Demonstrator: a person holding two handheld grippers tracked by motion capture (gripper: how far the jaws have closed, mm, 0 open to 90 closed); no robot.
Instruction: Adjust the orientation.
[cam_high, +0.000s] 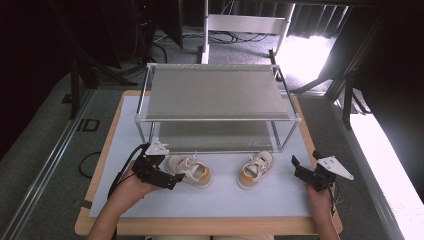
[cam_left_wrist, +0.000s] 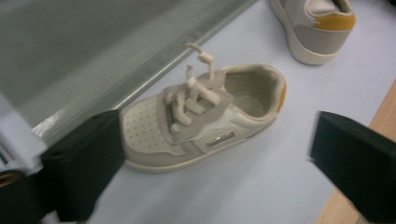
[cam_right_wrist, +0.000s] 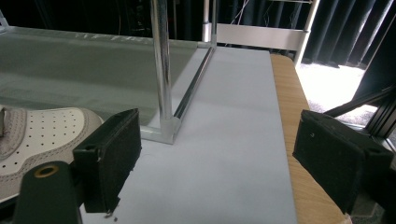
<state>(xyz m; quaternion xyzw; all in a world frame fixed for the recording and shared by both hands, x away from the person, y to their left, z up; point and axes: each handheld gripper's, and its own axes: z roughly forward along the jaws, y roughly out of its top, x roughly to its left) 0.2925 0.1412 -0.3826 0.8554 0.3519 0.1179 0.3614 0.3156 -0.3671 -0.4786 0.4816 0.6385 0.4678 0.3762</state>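
Two small beige shoes with orange heels lie on the pale mat in front of a metal shoe rack (cam_high: 215, 119). My left gripper (cam_high: 169, 172) is open at the left shoe (cam_high: 191, 170). In the left gripper view the left shoe (cam_left_wrist: 205, 121) lies between the wide-apart jaws of the left gripper (cam_left_wrist: 217, 140), its toe by one jaw. The right shoe (cam_high: 255, 169) points toward the rack. My right gripper (cam_high: 306, 161) is open to its right and holds nothing. In the right gripper view the right gripper (cam_right_wrist: 219, 130) faces bare mat, with the right shoe's toe (cam_right_wrist: 37, 135) behind its left jaw.
The rack has two grey shelves, the lower shelf (cam_left_wrist: 70, 56) just behind the shoes. Its front right post (cam_right_wrist: 161, 70) stands ahead of the right gripper. The second shoe's heel (cam_left_wrist: 317, 28) is in the left gripper view. The mat lies on a wooden table (cam_high: 100, 162).
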